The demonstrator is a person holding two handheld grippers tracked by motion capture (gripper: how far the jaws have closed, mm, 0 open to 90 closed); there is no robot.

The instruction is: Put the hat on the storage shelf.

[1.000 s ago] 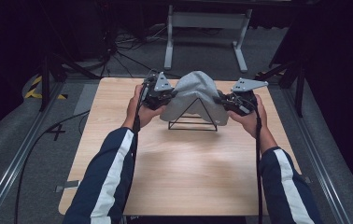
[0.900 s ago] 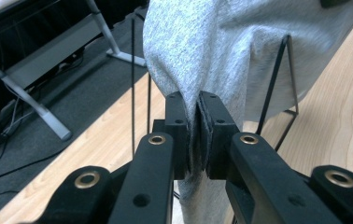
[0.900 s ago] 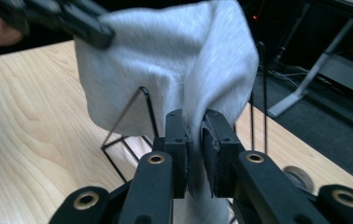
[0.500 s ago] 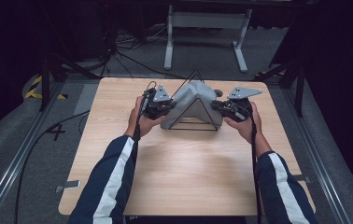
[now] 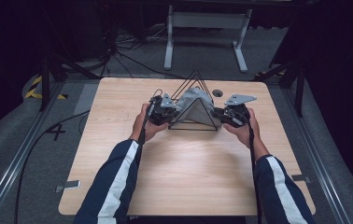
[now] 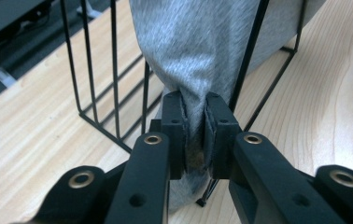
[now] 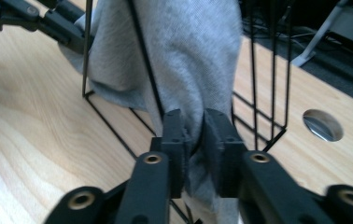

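Observation:
A grey cloth (image 5: 194, 103) is draped over a black wire triangular rack (image 5: 194, 80) standing on the wooden table (image 5: 184, 163). My left gripper (image 5: 171, 115) sits at the rack's left side, shut on the cloth's left edge. In the left gripper view the grey cloth (image 6: 198, 56) is pinched between the two black pads (image 6: 172, 122), beside the wire rack (image 6: 114, 84). My right gripper (image 5: 220, 115) is at the rack's right side, shut on the cloth's right edge. The right gripper view shows the cloth (image 7: 198, 60) bunched between its jaws, against the rack (image 7: 272, 74).
A round hole (image 5: 217, 93) is in the table behind the rack, also seen as the hole (image 7: 322, 124). A grey metal stand (image 5: 205, 28) and cables (image 5: 132, 56) lie on the floor beyond the table. Bare wood (image 5: 184, 186) stretches toward the front edge.
Both grippers have come down with the cloth, drawing it lower over the rack. The rack's peak now stands bare above the fabric.

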